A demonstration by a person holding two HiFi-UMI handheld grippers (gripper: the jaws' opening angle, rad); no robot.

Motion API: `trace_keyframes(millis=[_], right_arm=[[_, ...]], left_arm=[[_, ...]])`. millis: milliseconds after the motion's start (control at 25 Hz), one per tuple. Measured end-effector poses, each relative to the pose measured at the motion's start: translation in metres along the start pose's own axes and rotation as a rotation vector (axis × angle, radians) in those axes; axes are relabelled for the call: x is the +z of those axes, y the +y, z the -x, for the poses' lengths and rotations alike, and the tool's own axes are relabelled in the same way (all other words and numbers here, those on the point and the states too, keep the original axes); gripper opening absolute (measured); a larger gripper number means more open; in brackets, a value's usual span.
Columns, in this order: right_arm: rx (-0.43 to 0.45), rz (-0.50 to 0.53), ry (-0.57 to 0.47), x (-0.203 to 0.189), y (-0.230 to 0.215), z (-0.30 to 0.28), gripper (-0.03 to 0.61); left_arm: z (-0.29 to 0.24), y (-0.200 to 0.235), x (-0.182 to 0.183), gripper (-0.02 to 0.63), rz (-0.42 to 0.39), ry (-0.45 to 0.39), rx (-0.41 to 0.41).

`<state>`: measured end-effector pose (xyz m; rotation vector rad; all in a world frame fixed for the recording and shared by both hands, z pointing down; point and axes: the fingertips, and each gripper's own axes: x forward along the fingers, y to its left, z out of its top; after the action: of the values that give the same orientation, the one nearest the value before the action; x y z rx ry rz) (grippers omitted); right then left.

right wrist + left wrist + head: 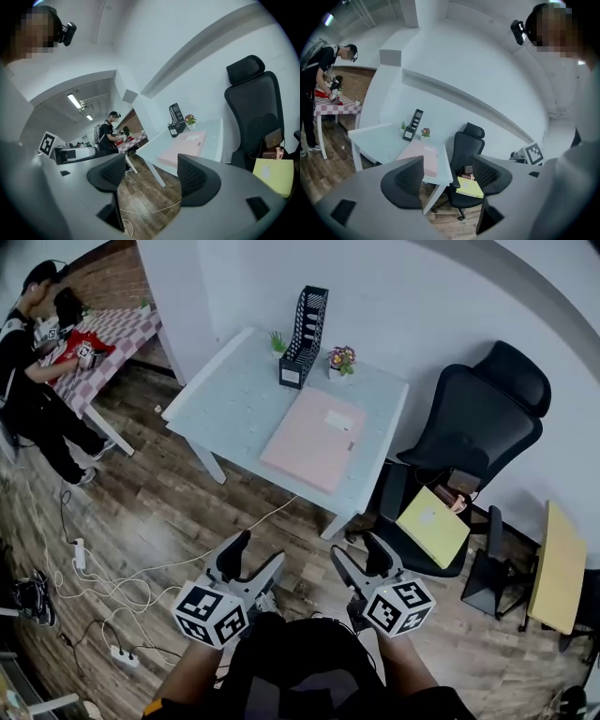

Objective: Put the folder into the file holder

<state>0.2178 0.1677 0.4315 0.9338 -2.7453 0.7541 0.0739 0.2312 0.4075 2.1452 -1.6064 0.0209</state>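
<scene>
A pink folder (314, 437) lies flat on the pale table (234, 390), near its right front corner. A black mesh file holder (303, 338) stands upright at the table's back edge, beyond the folder. Both grippers are held low over the wooden floor, well short of the table. My left gripper (255, 557) is open with nothing between its jaws, and so is my right gripper (359, 554). The left gripper view shows the folder (430, 159) and the holder (412, 125) far past the open jaws. The right gripper view shows the same folder (185, 145) and holder (176, 119).
A black office chair (478, 418) stands right of the table with a yellow flat item (433, 524) on its seat. Two small potted plants (341, 359) flank the holder. Cables and power strips (103, 587) lie on the floor at left. A person (28, 362) works at a checked table far left.
</scene>
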Motion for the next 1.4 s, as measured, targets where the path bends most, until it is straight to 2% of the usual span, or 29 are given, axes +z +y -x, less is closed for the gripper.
trace_keyframes(millis=[360, 640, 880, 1400], right_arm=[[-0.126, -0.050, -0.030, 0.014, -0.006, -0.032, 0.347], [-0.154, -0.093, 0.005, 0.010, -0.011, -0.064, 0.347], [-0.168, -0.150, 0.049, 0.010, -0.044, -0.098, 0.347], [-0.198, -0.310, 0.143, 0.006, -0.158, -0.199, 0.347]], left_arm=[[-0.020, 0.061, 0.008, 0.319, 0.084, 0.138, -0.181], [-0.035, 0.097, 0.005, 0.330, 0.134, 0.234, -0.261], [-0.069, 0.130, 0.006, 0.331, 0.178, 0.293, -0.261], [-0.206, 0.211, -0.007, 0.333, 0.197, 0.524, -0.244]])
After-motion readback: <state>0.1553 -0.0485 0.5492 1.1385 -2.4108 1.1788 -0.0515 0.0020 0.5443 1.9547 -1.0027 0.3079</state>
